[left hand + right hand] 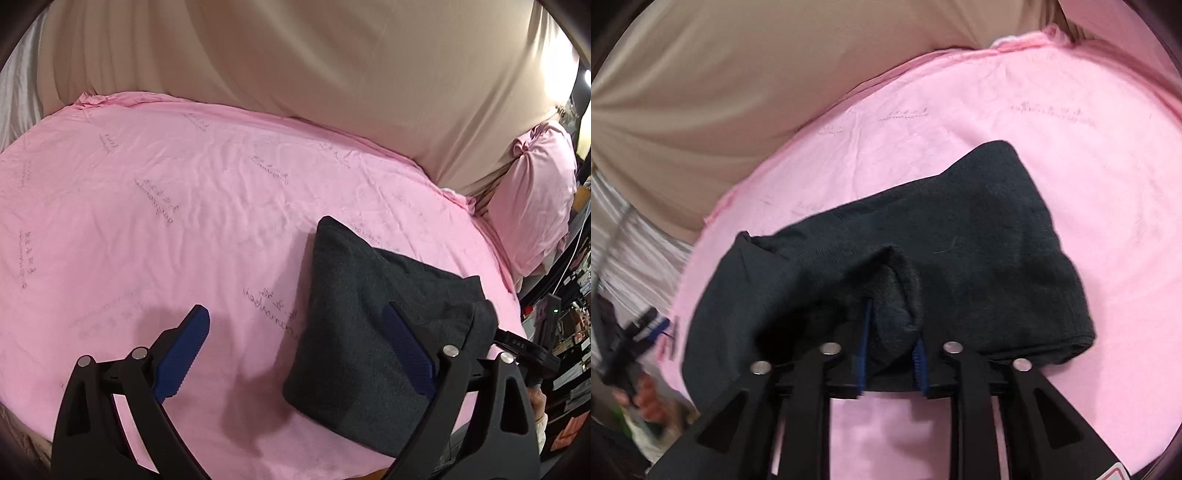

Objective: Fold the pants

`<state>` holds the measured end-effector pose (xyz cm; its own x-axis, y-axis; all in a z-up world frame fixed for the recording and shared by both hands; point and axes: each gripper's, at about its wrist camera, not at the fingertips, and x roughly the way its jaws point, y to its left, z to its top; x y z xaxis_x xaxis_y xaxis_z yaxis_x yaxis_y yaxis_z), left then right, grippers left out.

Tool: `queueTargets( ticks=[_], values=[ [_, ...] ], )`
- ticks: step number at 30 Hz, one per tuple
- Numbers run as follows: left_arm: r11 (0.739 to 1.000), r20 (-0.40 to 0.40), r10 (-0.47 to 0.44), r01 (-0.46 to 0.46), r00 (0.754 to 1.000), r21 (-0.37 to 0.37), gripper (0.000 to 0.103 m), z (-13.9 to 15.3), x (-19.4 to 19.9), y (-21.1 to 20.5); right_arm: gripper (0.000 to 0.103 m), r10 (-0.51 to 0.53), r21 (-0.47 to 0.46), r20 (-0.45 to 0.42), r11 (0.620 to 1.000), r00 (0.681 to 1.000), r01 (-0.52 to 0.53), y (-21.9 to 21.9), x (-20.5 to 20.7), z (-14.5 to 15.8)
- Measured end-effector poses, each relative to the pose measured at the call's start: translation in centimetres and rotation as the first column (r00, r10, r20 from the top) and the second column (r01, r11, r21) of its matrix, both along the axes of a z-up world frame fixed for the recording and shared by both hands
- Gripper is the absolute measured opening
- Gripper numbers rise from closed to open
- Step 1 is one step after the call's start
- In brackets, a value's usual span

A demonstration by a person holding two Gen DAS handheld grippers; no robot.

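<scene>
Left wrist view: left tool (295,345) wide apart, nothing between its 2 blue pads (184,354), hanging above a pink sheet (155,206) printed with faint dark script. Dark grey pants (369,325), folded into a thick packet, lying on the sheet at lower right, partly behind the tool's right-hand finger; no pad seen pressing on the cloth. Far end of the packet tapering to a rounded corner, near edge close to the bottom of the picture. Just past the packet's right edge, part of the right tool (532,350) in black, with a bit of a hand (537,402) below it. Beige cloth (332,59) stretched beyond the sheet's far edge. Pink pillow (535,199) at far right, well apart from the pants. Shadow of the tool on the sheet at lower centre.

Right wrist view, somewhat blurred: right tool (892,328) narrow, its 2 blue pads (866,347) set on either side of a bunched fold of the pants (979,251), the cloth filling the gap between them. Rest of the packet spread across the pink sheet (1052,147) beyond the fingers. Beige cloth (738,92) at upper left. At far left, the left tool's (631,343) black body, held in a hand (646,398).
</scene>
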<state>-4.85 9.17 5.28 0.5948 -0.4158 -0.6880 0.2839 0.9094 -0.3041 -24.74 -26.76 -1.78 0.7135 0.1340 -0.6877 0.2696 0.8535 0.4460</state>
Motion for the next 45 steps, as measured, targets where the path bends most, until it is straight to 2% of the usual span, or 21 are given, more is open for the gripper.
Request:
queueTargets(
  ticks=[1,5,7,9,11,12,13,14,16,18,19,20,22,23,26,28,31,33,36,40,45],
  values=[
    [1.000,0.004,-0.008,0.008,1.000,0.008,0.092,-0.1,-0.5,0.1,0.048,-0.008,-0.030,0.016,1.000,1.000,0.008,0.5,-0.8,0.7],
    [0.995,0.033,-0.059,0.056,0.998,0.080,0.092,-0.2,-2.3,0.1,0.059,0.101,-0.049,0.082,0.994,0.991,-0.097,3.9,-4.9,3.0],
    [0.993,0.028,-0.074,0.071,0.997,0.090,0.092,-0.6,-2.7,0.2,0.073,0.201,0.032,0.121,0.978,0.972,-0.206,5.2,-5.9,2.2],
    [0.993,0.010,-0.093,0.092,0.996,0.068,0.092,-1.0,-2.9,0.0,0.074,0.280,0.097,0.092,0.953,0.956,-0.288,7.8,-4.4,0.5],
    [0.994,-0.009,-0.101,0.101,0.995,0.032,0.092,-1.5,-2.7,-0.2,0.074,0.321,0.087,0.039,0.942,0.946,-0.323,10.2,-2.3,-1.4],
    [0.995,-0.018,-0.099,0.099,0.995,0.020,0.092,-1.6,-2.6,-0.3,0.069,0.333,0.055,0.008,0.941,0.943,-0.333,11.3,-0.7,-2.1],
    [0.995,-0.023,-0.098,0.098,0.995,0.011,0.092,-1.6,-2.6,-0.2,0.033,0.347,0.029,-0.004,0.938,0.938,-0.346,11.8,0.4,-2.1],
    [0.995,-0.024,-0.097,0.097,0.995,-0.003,0.092,-1.5,-2.6,0.0,0.010,0.369,0.007,-0.025,0.930,0.929,-0.369,12.3,2.1,-1.4],
    [0.996,-0.012,-0.091,0.091,0.996,-0.015,0.092,-1.0,-2.8,0.5,0.010,0.399,-0.084,0.028,0.915,0.917,-0.396,12.9,3.9,2.7],
    [0.997,0.015,-0.074,0.074,0.997,-0.019,0.092,-0.2,-3.1,1.3,0.009,0.437,-0.300,0.120,0.872,0.891,-0.387,14.9,5.1,10.5],
    [0.998,0.025,-0.066,0.066,0.998,-0.024,0.092,0.3,-3.1,1.6,0.009,0.466,-0.352,0.165,0.851,0.869,-0.390,15.4,5.2,13.1],
    [0.998,0.033,-0.060,0.062,0.998,-0.031,0.092,0.6,-3.1,1.7,0.009,0.521,-0.390,0.219,0.821,0.825,-0.416,16.0,5.4,16.3],
    [0.997,0.048,-0.048,0.051,0.998,-0.056,0.093,1.4,-3.2,2.1,0.008,0.552,-0.441,0.237,0.794,0.799,-0.418,15.9,6.3,19.0],
    [0.996,0.050,-0.047,0.051,0.998,-0.067,0.093,1.6,-3.2,2.1,0.008,0.531,-0.477,0.208,0.788,0.822,-0.388,14.8,7.0,18.9],
    [0.991,0.051,-0.093,0.097,0.994,-0.090,0.095,1.7,-3.5,1.1,0.011,0.434,-0.443,0.075,0.821,0.898,-0.360,9.1,7.7,14.7],
    [0.988,0.049,-0.138,0.141,0.989,-0.070,0.096,1.2,-3.8,-0.3,0.017,0.293,-0.393,-0.065,0.871,0.954,-0.294,3.4,6.9,8.7],
    [0.979,0.035,-0.201,0.202,0.979,-0.020,0.096,0.1,-3.8,-3.3,0.022,0.080,-0.272,-0.189,0.954,0.979,-0.130,-3.1,5.0,3.1],
    [0.971,0.012,-0.240,0.240,0.971,-0.001,0.096,-0.6,-3.6,-5.7,0.024,0.060,-0.128,-0.106,0.989,0.993,-0.073,-5.0,1.8,2.4],
    [0.961,-0.019,-0.277,0.277,0.961,-0.021,0.096,-1.3,-3.5,-8.4,0.065,0.067,-0.016,-0.006,0.998,0.998,-0.067,-5.1,-0.7,2.4],
    [0.932,-0.027,-0.361,0.361,0.932,0.003,0.096,-2.2,-4.1,-13.6,0.065,0.165,0.142,0.021,0.976,0.986,-0.167,-4.2,-0.3,0.6],
    [0.866,-0.072,-0.491,0.495,0.868,0.066,0.095,-5.0,-4.7,-21.4,0.065,0.207,0.117,-0.034,0.972,0.978,-0.202,-2.2,3.0,-1.4]
  ],
)
